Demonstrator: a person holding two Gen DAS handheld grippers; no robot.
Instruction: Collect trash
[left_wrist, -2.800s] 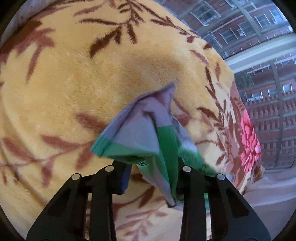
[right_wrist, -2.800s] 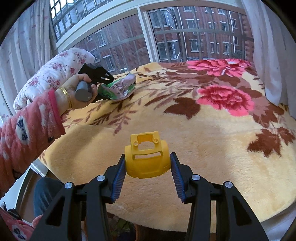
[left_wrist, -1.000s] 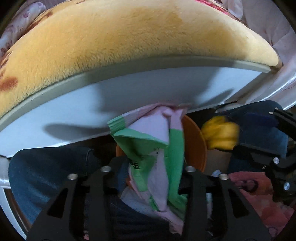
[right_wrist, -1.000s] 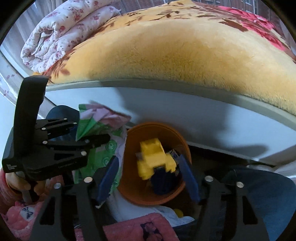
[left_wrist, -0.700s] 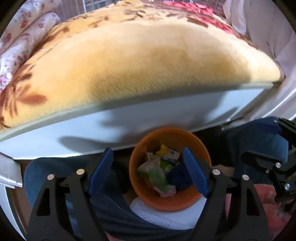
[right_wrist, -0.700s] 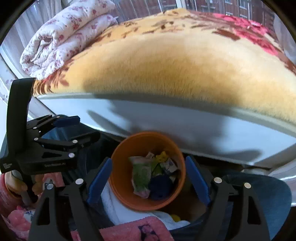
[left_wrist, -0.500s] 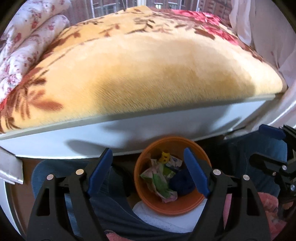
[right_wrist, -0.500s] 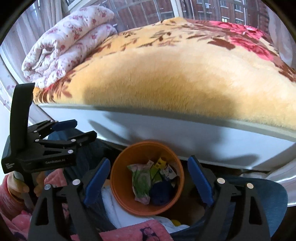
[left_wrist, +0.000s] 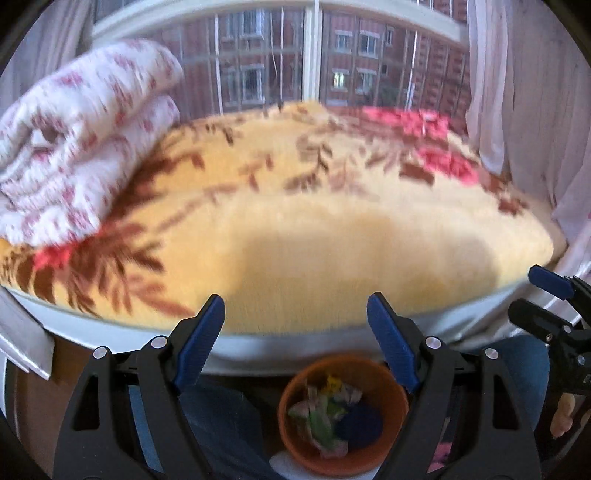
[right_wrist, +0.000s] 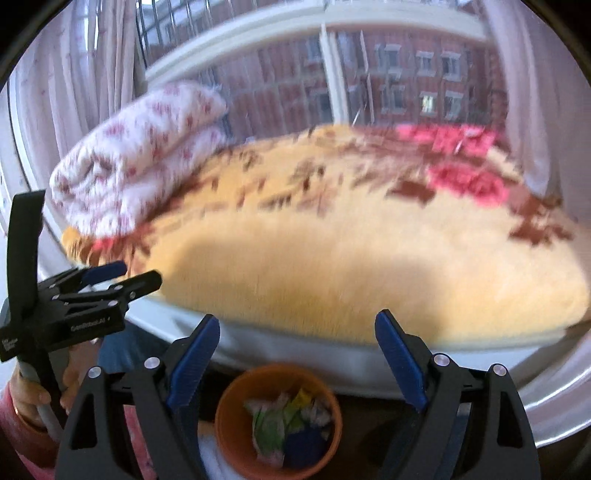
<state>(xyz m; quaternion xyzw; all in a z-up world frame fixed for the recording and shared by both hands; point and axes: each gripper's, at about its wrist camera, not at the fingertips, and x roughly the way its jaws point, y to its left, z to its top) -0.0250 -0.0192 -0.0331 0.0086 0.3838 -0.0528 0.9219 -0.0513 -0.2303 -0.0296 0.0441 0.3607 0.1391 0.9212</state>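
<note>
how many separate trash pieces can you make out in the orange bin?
4, all inside the round orange plastic bin: green-and-white crumpled wrapper at left, small yellow plastic piece at the back, pale crumpled scrap at right, dark blue lump in front. More may lie hidden beneath.

blanket (left_wrist: 332, 236) motion-blurred, bin (right_wrist: 236, 443) btm cropped

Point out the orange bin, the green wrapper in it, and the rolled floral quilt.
orange bin (right_wrist: 225, 424): right wrist view, left rim.
green wrapper (right_wrist: 271, 424): right wrist view, crumpled middle, inside the bin.
rolled floral quilt (left_wrist: 74, 147): left wrist view, upper fold, blurred.
</note>
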